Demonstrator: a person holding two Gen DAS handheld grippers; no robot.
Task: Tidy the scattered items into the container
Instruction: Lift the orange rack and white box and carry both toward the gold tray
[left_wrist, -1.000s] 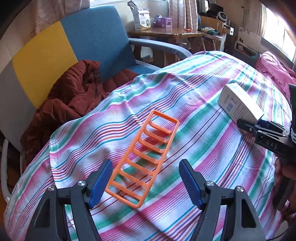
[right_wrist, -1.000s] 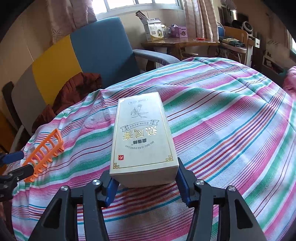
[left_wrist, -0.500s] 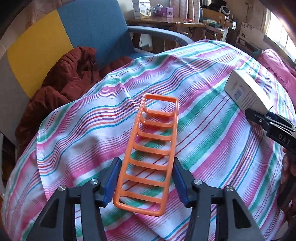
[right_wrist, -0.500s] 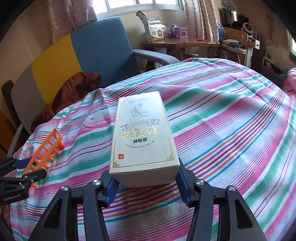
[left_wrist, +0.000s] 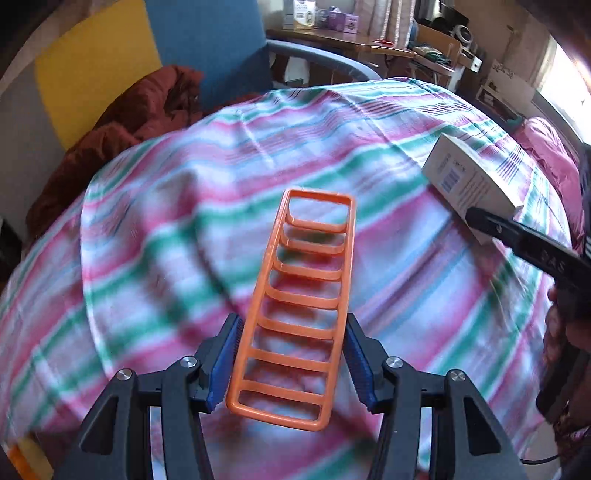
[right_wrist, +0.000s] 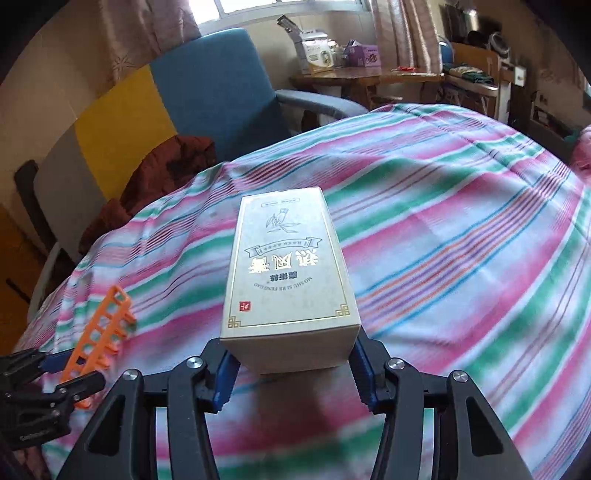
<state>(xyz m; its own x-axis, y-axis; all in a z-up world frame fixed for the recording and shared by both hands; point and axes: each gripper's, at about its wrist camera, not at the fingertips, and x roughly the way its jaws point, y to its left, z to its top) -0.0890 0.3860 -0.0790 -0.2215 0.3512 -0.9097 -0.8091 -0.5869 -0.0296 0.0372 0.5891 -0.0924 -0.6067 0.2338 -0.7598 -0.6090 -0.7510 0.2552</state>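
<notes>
- the left gripper (left_wrist: 291, 363) pinches an orange plastic rack (left_wrist: 301, 302), its blue pads (left_wrist: 225, 363) pressed against the rack's two long rails near the close end.
- the rack is a long ladder-shaped frame with a row of cross rungs and rounded corners; it points away from the camera over a striped bedspread (left_wrist: 184, 221), whose pink, green and white bands look blurred.
- the right gripper (right_wrist: 291, 373) clamps a cream carton (right_wrist: 291, 273) by its near end, one blue finger (right_wrist: 225, 373) tight against each side.
- the carton is a tall rectangular box with a thin gold border, a gold bird on a sprig, a ribbon banner and large gold chinese characters; a line in latin letters reads "mo shu si he feng gao", and a small red seal sits in one corner.
- in the left wrist view the same carton shows a side panel with a blue barcode and fine print too small to read.
- behind the bed stand a blue and yellow armchair (right_wrist: 207, 107) with a rust-red jacket (left_wrist: 122, 133) on it, and a wooden table (right_wrist: 369, 79) with small boxes.
</notes>
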